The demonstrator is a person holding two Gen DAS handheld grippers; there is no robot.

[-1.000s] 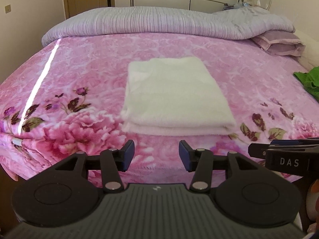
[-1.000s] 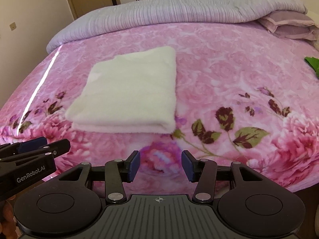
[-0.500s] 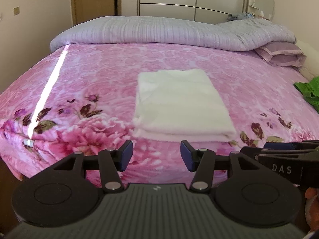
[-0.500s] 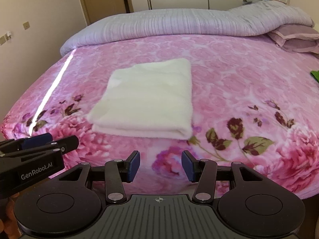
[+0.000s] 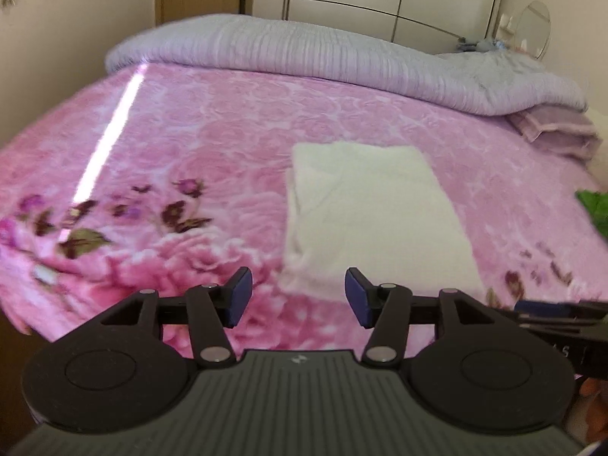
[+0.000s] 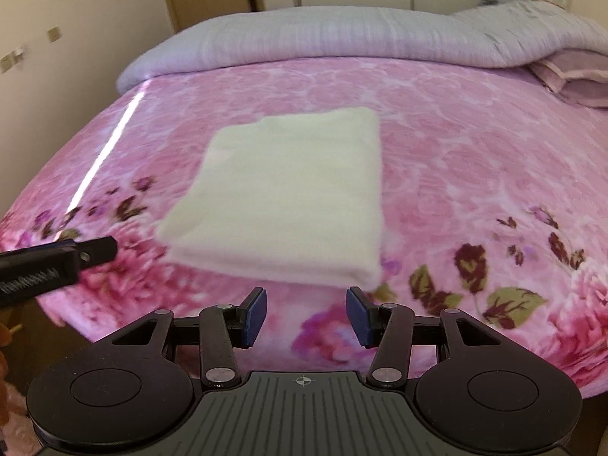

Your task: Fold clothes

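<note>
White towel [image 5: 370, 212]: folded flat on my pink flowered bed [image 5: 171, 152], at 12 o'clock from both claws
Left claw [image 5: 298, 296]: mine, wide, holding nothing, short of the towel
Right claw [image 6: 306, 317]: mine, wide, holding nothing
Green cloth [image 5: 594, 205]: 3 o'clock edge

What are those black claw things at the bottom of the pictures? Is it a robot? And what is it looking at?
Not a robot. A person holds a two-finger grabber in each hand, and each has a camera looking forward along its fingers. One picture comes from the left gripper, the other from the right gripper. Both are open and hold nothing. In front lies a bed with a pink flowered blanket. On it rests a white folded towel, already neat. At the far end is a rolled grey quilt beside a purple pillow. Something green peeks in at the right edge; I cannot tell what it is.
</note>
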